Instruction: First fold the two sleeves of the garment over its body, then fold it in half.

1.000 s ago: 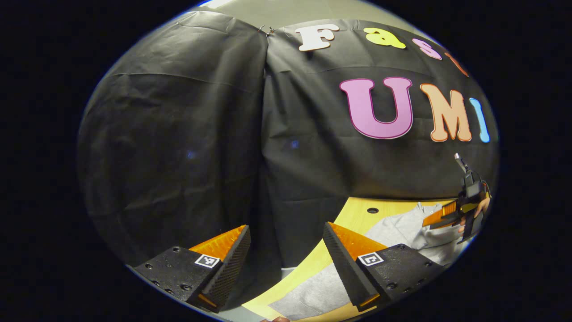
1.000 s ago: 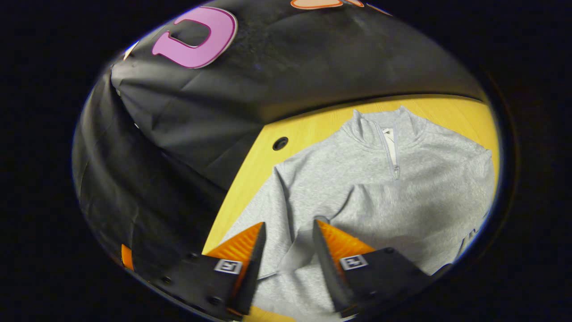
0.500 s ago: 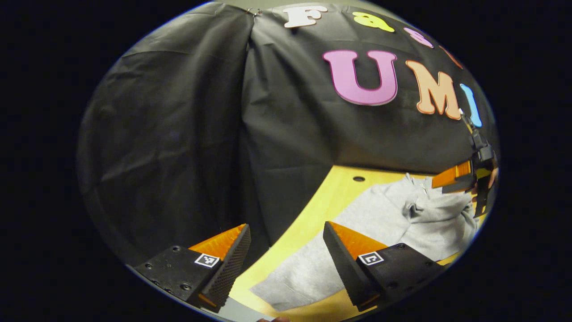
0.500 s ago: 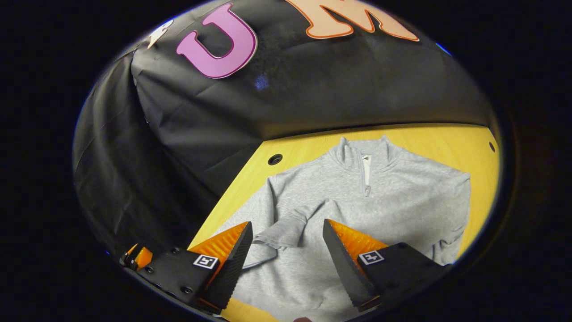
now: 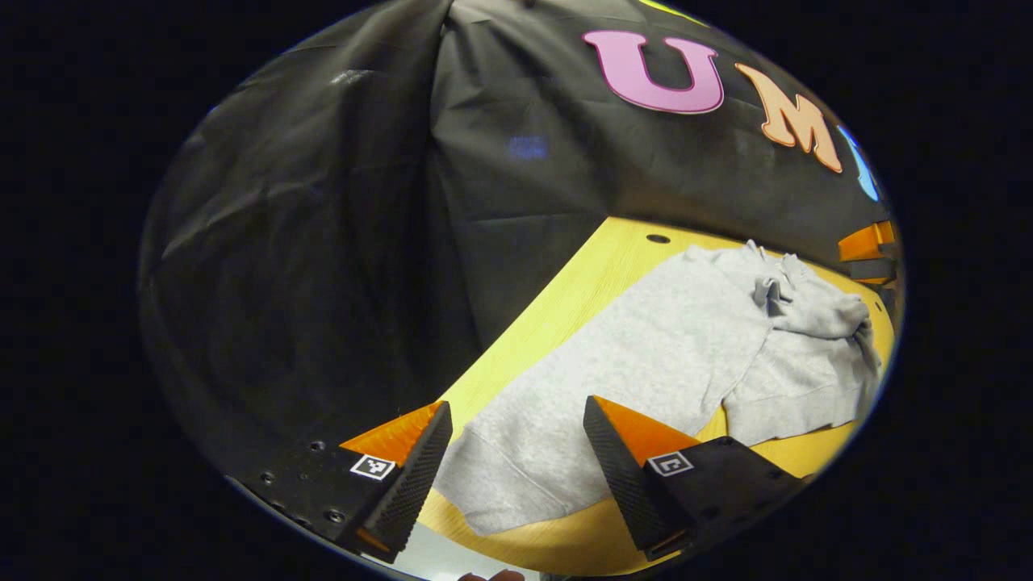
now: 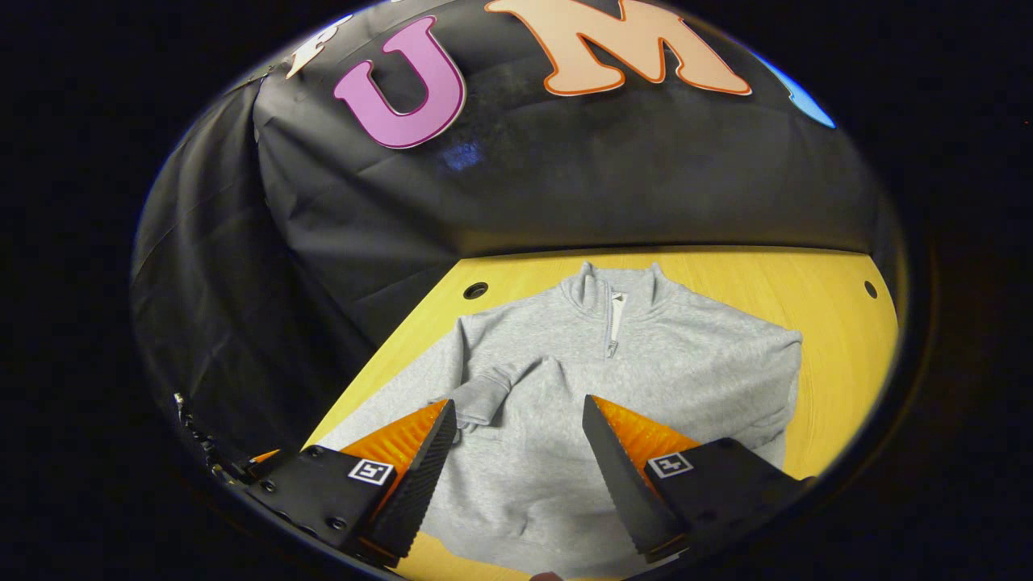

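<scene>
A grey zip-neck sweatshirt (image 6: 646,363) lies flat on the yellow table (image 6: 831,355), collar toward the wall. One sleeve is folded across the chest, its cuff (image 6: 480,395) resting just beyond my right gripper (image 6: 518,403), which hovers open and holds nothing. The other sleeve (image 5: 613,379) stretches out straight along the table's edge, with its cuff end (image 5: 500,500) lying below and between the fingers of my open left gripper (image 5: 516,407). In the left gripper view the folded sleeve (image 5: 807,303) bunches over the body, and the right gripper's orange finger (image 5: 865,242) shows at the far right.
The black cloth wall stands close behind the table and along its left side. Round holes pierce the tabletop near the back corners (image 6: 475,290) (image 6: 870,289) (image 5: 658,239). Bare yellow wood runs to the right of the garment.
My right gripper opened, left the sleeve cuff lying on the chest, and drew back and up. My left gripper tilted down, bringing the outstretched sleeve into view between its fingers.
</scene>
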Motion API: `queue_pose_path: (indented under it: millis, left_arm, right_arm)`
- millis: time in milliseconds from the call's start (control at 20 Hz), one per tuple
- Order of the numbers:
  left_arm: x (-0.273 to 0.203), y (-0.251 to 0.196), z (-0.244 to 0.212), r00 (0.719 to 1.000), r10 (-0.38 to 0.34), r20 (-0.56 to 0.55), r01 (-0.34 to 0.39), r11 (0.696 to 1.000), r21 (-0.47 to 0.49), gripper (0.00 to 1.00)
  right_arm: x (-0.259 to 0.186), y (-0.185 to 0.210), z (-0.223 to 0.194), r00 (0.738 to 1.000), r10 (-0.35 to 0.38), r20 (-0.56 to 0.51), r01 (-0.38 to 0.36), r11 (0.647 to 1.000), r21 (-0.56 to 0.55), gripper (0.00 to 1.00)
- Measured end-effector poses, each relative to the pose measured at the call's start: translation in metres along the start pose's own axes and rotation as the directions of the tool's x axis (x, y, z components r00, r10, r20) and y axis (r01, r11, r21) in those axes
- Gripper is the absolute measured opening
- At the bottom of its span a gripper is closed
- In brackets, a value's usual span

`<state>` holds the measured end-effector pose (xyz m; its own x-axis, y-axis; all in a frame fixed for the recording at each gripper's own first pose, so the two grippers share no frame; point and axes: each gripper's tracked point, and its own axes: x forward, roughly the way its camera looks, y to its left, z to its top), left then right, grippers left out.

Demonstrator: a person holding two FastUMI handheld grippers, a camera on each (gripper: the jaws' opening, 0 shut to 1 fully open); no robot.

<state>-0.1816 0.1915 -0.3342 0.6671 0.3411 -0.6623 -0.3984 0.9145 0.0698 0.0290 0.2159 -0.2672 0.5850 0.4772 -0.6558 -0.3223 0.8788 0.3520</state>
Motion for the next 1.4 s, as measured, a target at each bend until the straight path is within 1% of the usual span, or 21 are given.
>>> queue_pose_path:
  millis: [100,150,200,250,300,350,400,450,500,550,650,700,750,800,850,900,950,1000,1050,1100,1400]
  left_arm:
    - [0.002,-0.001,-0.011,0.999,0.003,-0.032,-0.003,1.000,-0.009,0.97]
    - [0.005,-0.002,-0.017,0.999,0.001,-0.048,-0.001,1.000,-0.011,0.97]
    - [0.006,-0.001,-0.023,0.998,0.000,-0.066,-0.001,1.000,-0.010,0.97]
    - [0.007,-0.001,-0.029,0.997,-0.002,-0.082,0.002,1.000,-0.005,0.97]
    - [0.005,-0.002,-0.031,0.996,-0.005,-0.089,0.005,1.000,-0.007,0.97]
    - [0.010,-0.004,-0.027,0.998,-0.019,-0.065,0.019,1.000,-0.013,0.98]
    - [0.008,-0.007,-0.033,0.994,-0.035,-0.101,0.032,0.999,-0.028,0.95]
    - [0.007,-0.010,-0.031,0.993,-0.045,-0.104,0.040,0.998,-0.049,0.94]
    - [0.011,-0.012,-0.032,0.992,-0.053,-0.116,0.047,0.997,-0.053,0.86]
    - [0.010,-0.017,-0.033,0.987,-0.079,-0.138,0.073,0.996,-0.048,0.83]
    - [0.015,-0.026,-0.031,0.984,-0.106,-0.144,0.105,0.994,-0.016,0.44]
    - [0.015,-0.028,-0.032,0.984,-0.105,-0.146,0.105,0.994,-0.011,0.24]
    - [0.016,-0.029,-0.030,0.984,-0.102,-0.149,0.102,0.995,-0.010,0.18]
    - [0.015,-0.029,-0.029,0.982,-0.093,-0.163,0.092,0.996,-0.014,0.09]
    - [0.016,-0.030,-0.027,0.982,-0.088,-0.169,0.086,0.996,-0.024,0.04]
    - [0.015,-0.032,-0.026,0.978,-0.092,-0.188,0.087,0.996,-0.034,0.00]
    - [0.015,-0.034,-0.025,0.976,-0.095,-0.198,0.090,0.995,-0.033,0.00]
    - [0.017,-0.035,-0.019,0.976,-0.095,-0.195,0.093,0.995,-0.021,0.00]
    - [0.019,-0.037,-0.010,0.979,-0.098,-0.179,0.098,0.995,-0.006,0.00]
    - [0.020,-0.039,0.002,0.982,-0.101,-0.160,0.103,0.995,0.007,0.00]
    - [0.028,-0.076,0.065,0.986,-0.157,-0.063,0.157,0.988,0.003,0.00]
  right_arm:
    - [-0.005,-0.010,0.001,1.000,-0.015,0.008,0.015,1.000,0.006,0.98]
    - [-0.007,-0.014,0.000,1.000,-0.019,0.009,0.019,1.000,0.009,0.94]
    - [-0.008,-0.018,0.000,1.000,-0.026,0.007,0.026,1.000,0.009,0.98]
    - [-0.009,-0.022,-0.002,0.999,-0.032,0.004,0.032,0.999,0.007,0.98]
    - [-0.011,-0.025,-0.003,0.999,-0.037,0.003,0.037,0.999,0.004,0.98]
    - [-0.012,-0.027,-0.002,0.999,-0.039,0.005,0.039,0.999,0.000,0.94]
    - [-0.014,-0.028,-0.002,0.999,-0.040,0.009,0.040,0.999,-0.004,0.98]
    - [-0.014,-0.030,-0.002,0.999,-0.042,0.011,0.042,0.999,-0.010,0.98]
    - [-0.016,-0.031,-0.003,0.999,-0.043,0.010,0.043,0.999,-0.015,0.98]
    - [-0.018,-0.032,-0.004,0.999,-0.044,0.012,0.044,0.999,-0.016,0.98]
    - [-0.021,-0.033,-0.004,0.999,-0.038,0.017,0.038,0.999,-0.010,0.95]
    - [-0.023,-0.034,-0.005,0.999,-0.036,0.020,0.036,0.999,-0.012,0.98]
    - [-0.025,-0.035,-0.005,0.999,-0.037,0.025,0.038,0.999,-0.019,0.95]
    - [-0.027,-0.038,-0.004,0.999,-0.041,0.033,0.042,0.999,-0.029,0.98]
    - [-0.030,-0.041,-0.003,0.998,-0.045,0.042,0.046,0.998,-0.038,0.94]
    - [-0.032,-0.043,-0.002,0.998,-0.049,0.049,0.051,0.998,-0.046,0.94]
    - [-0.036,-0.045,-0.002,0.997,-0.052,0.056,0.055,0.997,-0.053,0.98]
    - [-0.039,-0.048,-0.001,0.996,-0.058,0.063,0.062,0.996,-0.057,0.94]
    - [-0.043,-0.051,0.000,0.996,-0.062,0.070,0.067,0.996,-0.061,0.94]
    - [-0.048,-0.055,-0.001,0.995,-0.068,0.076,0.072,0.995,-0.063,0.98]
    - [-0.077,-0.083,-0.014,0.989,-0.113,0.098,0.119,0.992,-0.049,0.98]
